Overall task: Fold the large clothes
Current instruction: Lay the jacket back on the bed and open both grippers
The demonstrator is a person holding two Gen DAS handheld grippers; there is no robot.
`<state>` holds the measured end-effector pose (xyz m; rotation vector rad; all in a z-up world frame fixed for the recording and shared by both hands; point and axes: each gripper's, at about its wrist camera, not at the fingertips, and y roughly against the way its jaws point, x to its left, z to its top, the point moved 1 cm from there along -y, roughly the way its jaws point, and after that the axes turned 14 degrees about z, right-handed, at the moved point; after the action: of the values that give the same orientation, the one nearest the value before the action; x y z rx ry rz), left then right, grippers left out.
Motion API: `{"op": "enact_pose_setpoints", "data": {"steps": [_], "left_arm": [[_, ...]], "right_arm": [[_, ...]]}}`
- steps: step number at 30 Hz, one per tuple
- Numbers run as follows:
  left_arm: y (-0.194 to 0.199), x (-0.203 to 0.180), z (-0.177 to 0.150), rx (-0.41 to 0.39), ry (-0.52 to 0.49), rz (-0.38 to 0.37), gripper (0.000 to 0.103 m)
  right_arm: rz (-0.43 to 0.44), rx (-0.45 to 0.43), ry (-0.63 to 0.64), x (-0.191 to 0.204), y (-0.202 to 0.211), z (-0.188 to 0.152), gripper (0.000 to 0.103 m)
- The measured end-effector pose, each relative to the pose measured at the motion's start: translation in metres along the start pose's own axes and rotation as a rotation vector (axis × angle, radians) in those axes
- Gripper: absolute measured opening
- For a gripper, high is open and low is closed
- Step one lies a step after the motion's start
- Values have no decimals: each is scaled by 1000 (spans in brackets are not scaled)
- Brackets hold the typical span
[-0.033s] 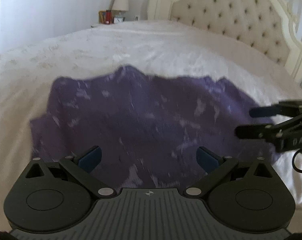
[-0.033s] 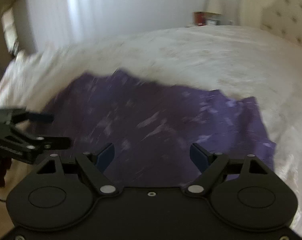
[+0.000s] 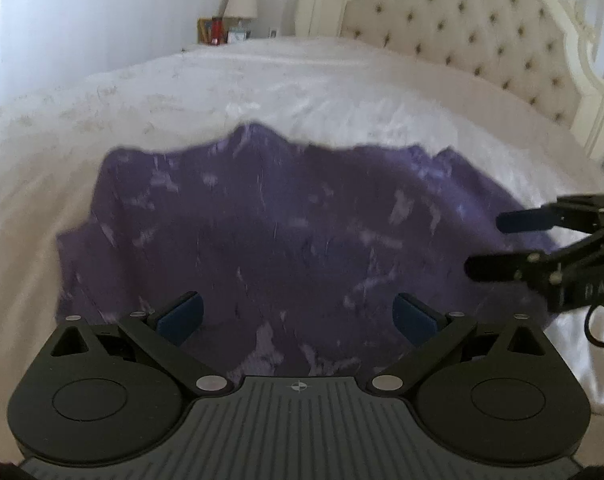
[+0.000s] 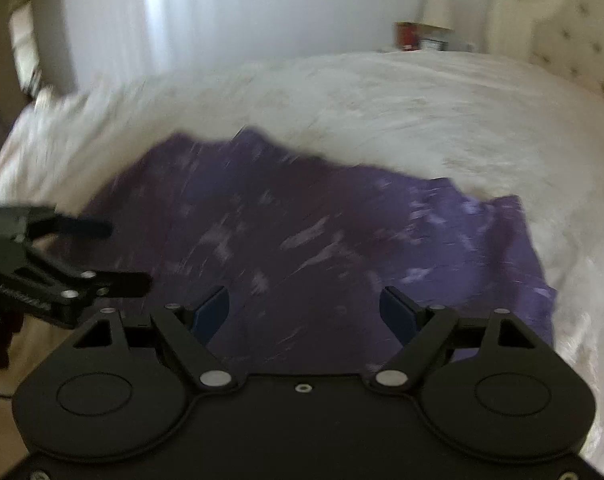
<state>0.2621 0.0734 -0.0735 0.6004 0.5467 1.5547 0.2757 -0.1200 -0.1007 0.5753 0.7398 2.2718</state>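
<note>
Purple garment [image 3: 286, 240] below both wide-open, empty hand-held grippers [image 3: 298, 316].

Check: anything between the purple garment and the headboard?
Only bare white bedspread between the purple garment and the tufted headboard; clearest in the left wrist view.

No visible change between pictures.

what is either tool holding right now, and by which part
Nothing is held. The left tool and the right tool both stand open above the purple garment, which lies free on the bed.
</note>
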Motion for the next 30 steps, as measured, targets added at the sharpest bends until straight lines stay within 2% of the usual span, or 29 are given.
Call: {"op": "enact_pose_setpoints", "data": {"steps": [3,6,12,17,21,26,30], "left_arm": [[-15,7,2,6,16,29,103],[-29,10,16,9,13,73,103],[-65,33,43,54,68,155,103],[-88,58,46,90,147,134,103],[-89,66,36,47,192,105,103],[-87,68,26,-14,224,83,103],[-85,66,23,-40,217,91,103]], "right_arm": [[-17,46,55,5,-21,-5,84],[-54,52,43,-10,-41,-1,84],[-168,4,-104,-71,-63,16,86],[-326,-61,-234,-128,-63,11,87],[-285,-147,-380,-161,-58,-7,89],[-298,-216,-340,-152,-60,-24,89],[-289,-230,-342,-155,-59,-26,89]]}}
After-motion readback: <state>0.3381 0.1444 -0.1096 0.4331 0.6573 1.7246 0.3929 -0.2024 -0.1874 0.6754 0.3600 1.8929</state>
